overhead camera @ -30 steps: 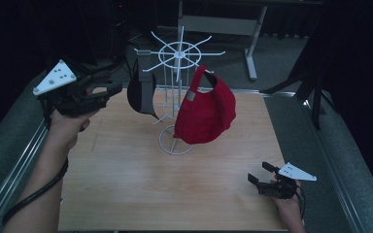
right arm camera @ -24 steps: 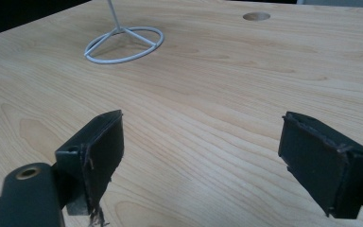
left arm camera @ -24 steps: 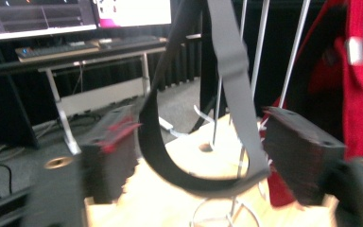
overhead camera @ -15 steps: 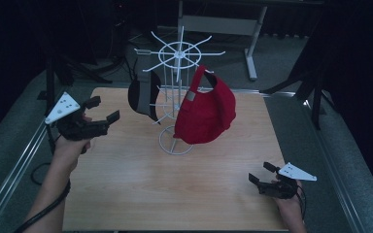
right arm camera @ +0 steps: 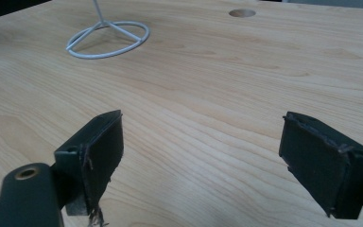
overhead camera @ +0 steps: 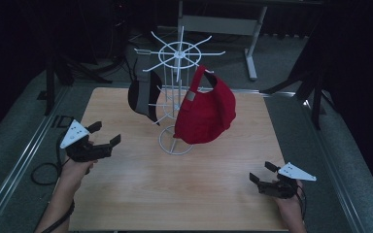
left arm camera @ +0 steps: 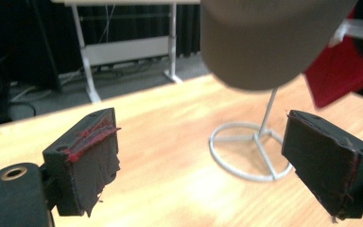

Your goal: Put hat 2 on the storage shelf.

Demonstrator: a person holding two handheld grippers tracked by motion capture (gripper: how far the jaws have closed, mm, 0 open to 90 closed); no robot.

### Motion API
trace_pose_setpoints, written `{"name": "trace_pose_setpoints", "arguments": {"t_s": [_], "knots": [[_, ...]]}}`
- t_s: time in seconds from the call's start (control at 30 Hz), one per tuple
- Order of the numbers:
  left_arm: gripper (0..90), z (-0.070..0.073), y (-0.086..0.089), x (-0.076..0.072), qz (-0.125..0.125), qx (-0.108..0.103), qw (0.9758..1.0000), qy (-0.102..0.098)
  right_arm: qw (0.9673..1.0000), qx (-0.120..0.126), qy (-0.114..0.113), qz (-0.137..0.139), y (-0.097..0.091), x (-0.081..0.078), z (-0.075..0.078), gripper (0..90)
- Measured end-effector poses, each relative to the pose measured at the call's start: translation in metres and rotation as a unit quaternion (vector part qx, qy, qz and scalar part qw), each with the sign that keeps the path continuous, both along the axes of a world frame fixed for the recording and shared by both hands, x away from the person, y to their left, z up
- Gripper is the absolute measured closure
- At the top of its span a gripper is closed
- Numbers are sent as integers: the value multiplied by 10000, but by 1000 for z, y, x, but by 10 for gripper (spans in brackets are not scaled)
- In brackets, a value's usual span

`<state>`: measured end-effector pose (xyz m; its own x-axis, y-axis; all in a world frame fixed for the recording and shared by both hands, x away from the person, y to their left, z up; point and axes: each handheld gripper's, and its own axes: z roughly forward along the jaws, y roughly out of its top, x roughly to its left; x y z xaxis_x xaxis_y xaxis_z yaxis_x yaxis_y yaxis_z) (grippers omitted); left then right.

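Note:
A white wire rack stands on the wooden table, its ring base resting on the wood. A red cap hangs on the rack's right side and a dark cap on its left. My left gripper is open near the table's left edge, left of the rack, jaws empty and pointing toward the base. My right gripper is open low at the front right, with nothing between its jaws.
A metal rail runs along the table's left side, and grey floor lies beyond both sides. A desk frame stands behind the table. A round hole is in the tabletop ahead of my right gripper.
My left gripper has come down and back from beside the dark cap to a spot near the table's left edge. The right gripper has stayed in place.

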<state>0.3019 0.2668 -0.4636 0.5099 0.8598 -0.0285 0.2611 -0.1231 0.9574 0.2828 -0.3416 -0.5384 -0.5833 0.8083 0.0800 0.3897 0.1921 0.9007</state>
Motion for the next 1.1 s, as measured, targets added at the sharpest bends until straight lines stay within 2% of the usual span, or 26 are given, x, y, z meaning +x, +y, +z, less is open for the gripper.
{"name": "trace_pose_setpoints", "arguments": {"t_s": [0.07,0.13,0.3,0.33,0.43,0.53,0.67,0.87,1.0,1.1], "knots": [[124,-9,0,-3,25,5,10000,85,10000,-13,-13,-34,-1,0,0,139],[124,-18,2,-5,34,-99,9998,186,10000,-49,-14,-80,-1,0,0,139],[124,-32,5,-10,139,-76,9994,300,9998,-95,-12,-172,-2,0,-1,137],[124,-39,6,-13,166,-23,9991,391,9997,-123,-19,-206,-2,0,-2,133],[124,-48,7,-17,179,75,9983,547,9990,-296,-4,-326,-2,1,-3,131],[124,-55,6,-21,197,227,9973,664,9988,-335,9,-349,-2,2,-5,131],[124,-61,8,-27,315,364,9958,783,9980,-390,-38,-500,-4,2,-6,133],[125,-66,13,-36,506,436,9939,876,9961,-466,-7,-743,-8,3,-9,134],[125,-68,19,-42,645,305,9935,890,9940,-567,-27,-936,-9,3,-9,135],[125,-70,25,-46,756,234,9927,911,9926,-555,-5,-1080,-12,4,-10,137]]}}
